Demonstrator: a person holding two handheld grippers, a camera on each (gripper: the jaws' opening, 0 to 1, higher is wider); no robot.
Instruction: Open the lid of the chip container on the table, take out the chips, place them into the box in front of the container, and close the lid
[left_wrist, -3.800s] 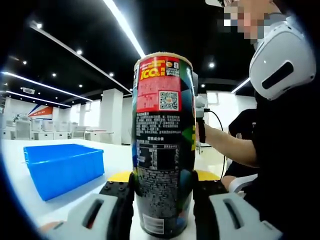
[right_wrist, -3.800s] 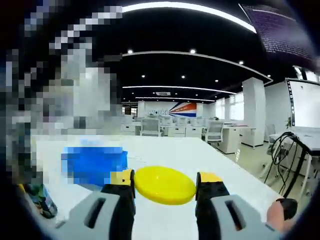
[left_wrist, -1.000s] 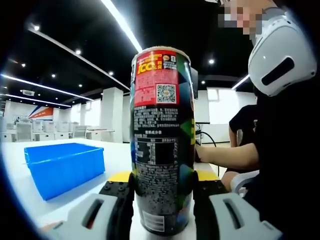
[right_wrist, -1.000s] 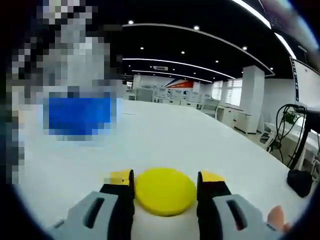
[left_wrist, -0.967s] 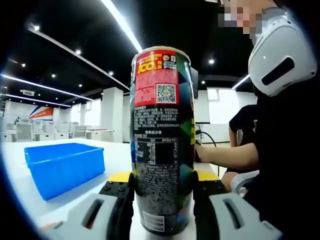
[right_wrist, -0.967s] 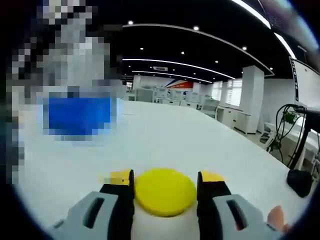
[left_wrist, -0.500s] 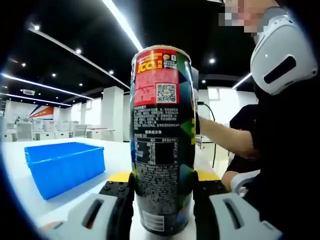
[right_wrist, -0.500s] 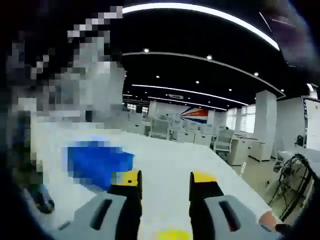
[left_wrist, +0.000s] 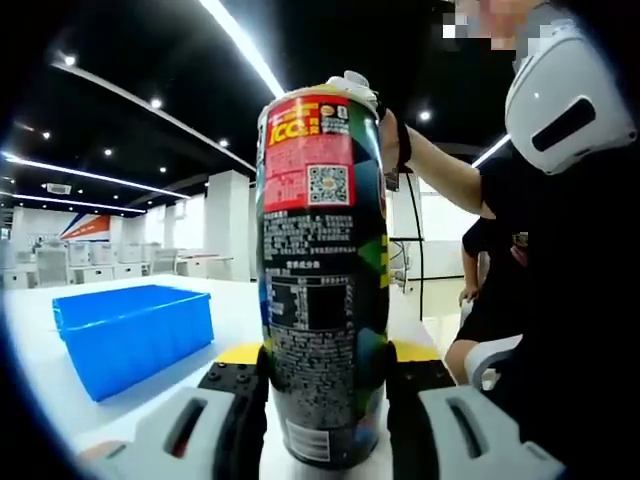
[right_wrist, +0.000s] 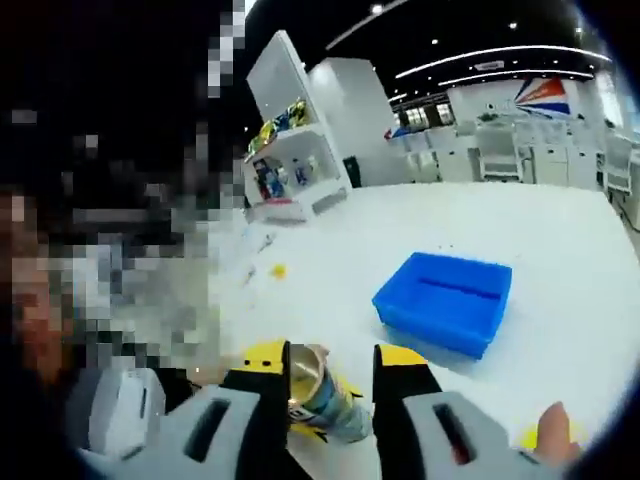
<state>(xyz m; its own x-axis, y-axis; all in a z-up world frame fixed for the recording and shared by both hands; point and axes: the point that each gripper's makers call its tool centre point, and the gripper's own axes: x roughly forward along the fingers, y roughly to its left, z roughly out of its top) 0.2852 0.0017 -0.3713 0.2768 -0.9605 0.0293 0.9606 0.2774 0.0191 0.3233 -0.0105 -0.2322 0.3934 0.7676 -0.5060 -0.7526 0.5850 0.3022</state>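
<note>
Chip container (left_wrist: 322, 270) stands upright on the white table (left_wrist: 235, 310), clamped low on its body between the two jaws of my left gripper (left_wrist: 325, 400). In the left gripper view I read its printed side: a red panel with a QR code near the top, dense text below, and a barcode near the base. Yellow jaw tips show on either side of the container.

The blue box (left_wrist: 135, 335) sits on the table to the left of the container in that view, apart from it, its open top facing up. A person's forearm (left_wrist: 440, 180) reaches in from the right toward the top rim of the container; I cannot tell what is at the end of it.

The right gripper view gives what the left one lacks: a look down onto the container's open mouth (right_wrist: 305, 375), with no lid on it. I cannot make out the contents. My right gripper (right_wrist: 330, 385) hangs above that mouth, its jaws parted and straddling the rim on both sides; nothing is held between them. From this angle the box (right_wrist: 445, 300) lies beyond the container, well apart from it. A small yellow patch (right_wrist: 530, 437) shows at the lower right on the table; I cannot identify it with certainty.
</note>
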